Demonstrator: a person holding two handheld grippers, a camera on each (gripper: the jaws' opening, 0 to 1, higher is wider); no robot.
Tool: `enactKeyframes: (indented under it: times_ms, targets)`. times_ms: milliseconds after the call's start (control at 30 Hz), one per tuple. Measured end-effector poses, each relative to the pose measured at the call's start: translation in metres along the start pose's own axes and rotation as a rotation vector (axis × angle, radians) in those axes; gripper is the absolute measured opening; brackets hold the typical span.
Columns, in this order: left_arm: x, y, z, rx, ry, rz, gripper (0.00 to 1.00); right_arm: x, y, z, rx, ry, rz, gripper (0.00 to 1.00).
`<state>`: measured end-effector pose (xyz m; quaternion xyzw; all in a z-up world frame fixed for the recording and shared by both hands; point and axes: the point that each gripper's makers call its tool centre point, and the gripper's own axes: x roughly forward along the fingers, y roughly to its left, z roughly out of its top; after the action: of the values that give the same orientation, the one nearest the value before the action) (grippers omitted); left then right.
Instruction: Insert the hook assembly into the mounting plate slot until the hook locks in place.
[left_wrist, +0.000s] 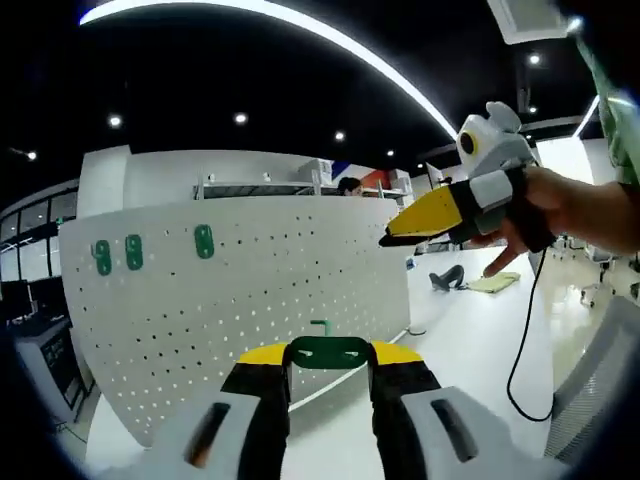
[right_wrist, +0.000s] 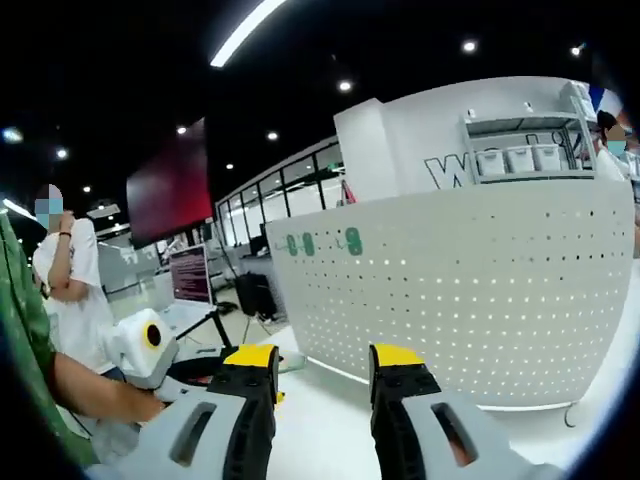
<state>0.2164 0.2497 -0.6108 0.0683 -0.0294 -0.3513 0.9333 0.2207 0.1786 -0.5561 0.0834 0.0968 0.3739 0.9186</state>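
Pegboard (left_wrist: 250, 290) carries three green plates (left_wrist: 204, 241); left gripper (left_wrist: 328, 385) grips one hook (left_wrist: 327, 351).

My left view looks along its jaws, close to the white pegboard (left_wrist: 230, 290) standing on the desk (left_wrist: 470, 350). My right view faces that same pegboard (right_wrist: 470, 300) from farther back, more leftward.
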Motion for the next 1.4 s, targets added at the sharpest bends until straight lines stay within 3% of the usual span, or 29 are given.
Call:
enactKeyframes:
  times_ms: [233,367,667,800,1067,1267,1400]
  targets:
    - [-0.033,-0.002,0.029,0.023,-0.041,0.007,0.31,-0.006,0.025,0.014,0.027,0.015,0.088,0.36]
    - [-0.044,-0.004,0.038,0.023,-0.055,0.009,0.31,-0.007,0.038,0.018,-0.008,0.043,0.125,0.36]
    - [-0.069,-0.018,0.056,0.073,-0.064,-0.022,0.31,-0.018,0.073,0.008,0.026,0.218,0.317,0.33]
    - [-0.074,-0.032,0.064,0.078,-0.076,-0.072,0.31,-0.026,0.081,0.003,0.049,0.286,0.381,0.31]
    - [-0.083,-0.070,0.075,0.105,-0.095,-0.220,0.31,-0.049,0.102,-0.009,0.238,0.433,0.554,0.27]
    - [-0.089,-0.091,0.083,0.129,-0.111,-0.297,0.31,-0.065,0.110,-0.025,0.227,0.545,0.623,0.20]
    - [-0.092,-0.105,0.088,0.143,-0.127,-0.350,0.31,-0.073,0.121,-0.025,0.300,0.574,0.696,0.16]
